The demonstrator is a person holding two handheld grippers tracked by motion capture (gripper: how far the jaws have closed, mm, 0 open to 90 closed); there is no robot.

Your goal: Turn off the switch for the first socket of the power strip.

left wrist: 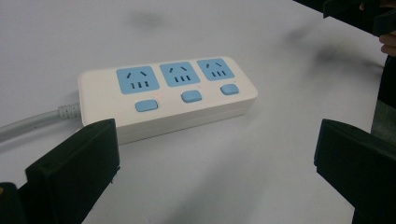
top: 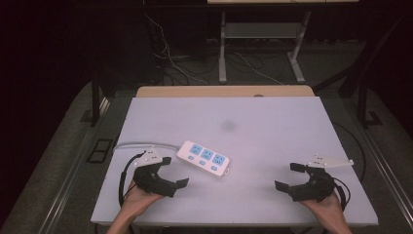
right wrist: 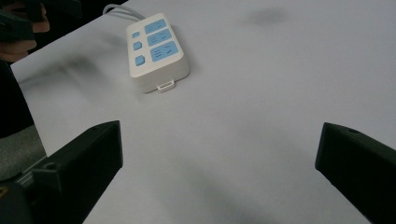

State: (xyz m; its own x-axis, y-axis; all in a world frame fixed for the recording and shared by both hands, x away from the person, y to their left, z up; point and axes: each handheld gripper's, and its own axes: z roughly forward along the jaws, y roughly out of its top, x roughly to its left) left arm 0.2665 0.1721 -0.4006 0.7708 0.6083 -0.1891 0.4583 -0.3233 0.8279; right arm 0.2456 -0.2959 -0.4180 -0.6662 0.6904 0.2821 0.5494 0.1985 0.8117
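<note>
White table (top: pixel 272 146) bears one white power strip (top: pixel 203 158) with three blue sockets, between two wide-open grippers, left (top: pixel 176 171) and right (top: pixel 287 176).

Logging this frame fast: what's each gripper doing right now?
Left gripper: open, holding nothing, beside the white three-socket power strip with blue outlets.
Right gripper: open, holding nothing.

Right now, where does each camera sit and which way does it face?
High view: above the near edge, facing forward and down on the white table; both forearms and grippers show.
Left gripper view: along its open jaws toward the white three-outlet power strip with blue sockets.
Right gripper view: along open jaws.
All share the strip.
</note>
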